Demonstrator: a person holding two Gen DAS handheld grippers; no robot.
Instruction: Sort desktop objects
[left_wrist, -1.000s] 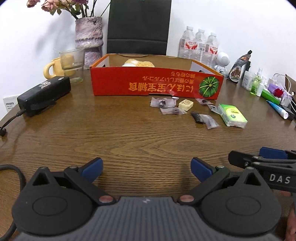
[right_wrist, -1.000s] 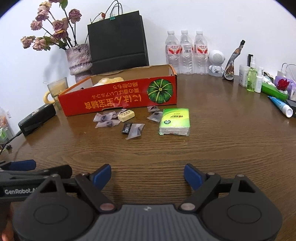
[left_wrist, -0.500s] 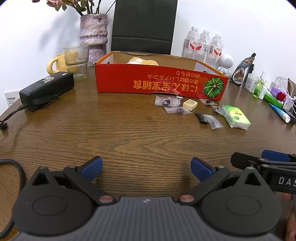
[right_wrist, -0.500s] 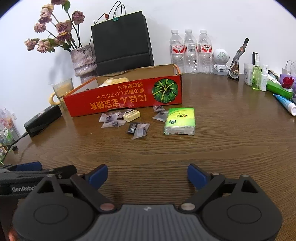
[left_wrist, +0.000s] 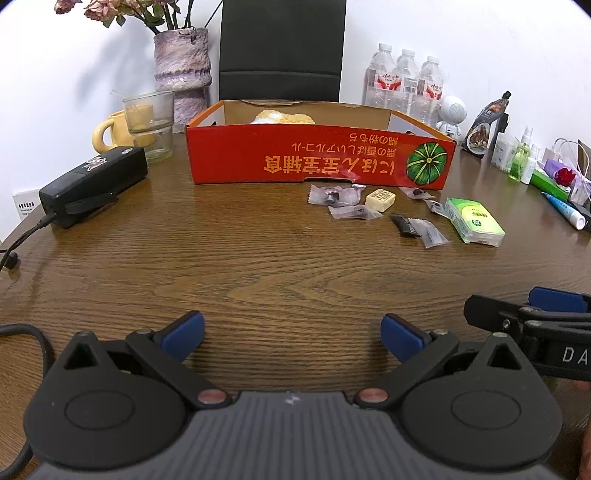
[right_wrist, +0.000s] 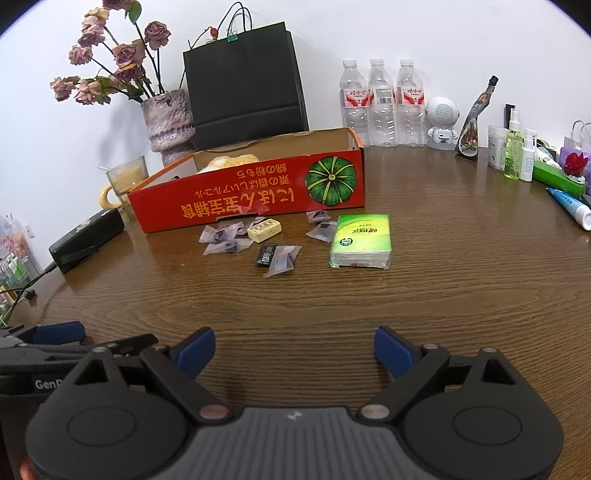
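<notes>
A red cardboard box (left_wrist: 317, 158) (right_wrist: 251, 199) stands open at the back of the wooden table, with something pale yellow inside. In front of it lie several clear candy wrappers (left_wrist: 334, 195) (right_wrist: 221, 240), a cream block (left_wrist: 380, 199) (right_wrist: 264, 230), a black sachet (left_wrist: 404, 225) (right_wrist: 266, 254) and a green tissue pack (left_wrist: 474, 220) (right_wrist: 362, 240). My left gripper (left_wrist: 291, 330) hovers open over bare wood, well short of these items. My right gripper (right_wrist: 293, 349) is open too, nothing between its fingers. Each gripper shows at the edge of the other's view.
A black power adapter (left_wrist: 94, 184) with its cable lies at the left. A glass (left_wrist: 149, 123), a yellow mug, a vase (left_wrist: 183, 70), a black bag (right_wrist: 243, 77) and water bottles (right_wrist: 382, 101) line the back. Small bottles, tubes and a green box (right_wrist: 557, 177) crowd the right edge.
Both views have tilted up a little, so the box and items sit lower in frame. The right gripper's fingers stand slightly wider apart than a second ago. Nothing on the table has moved.
</notes>
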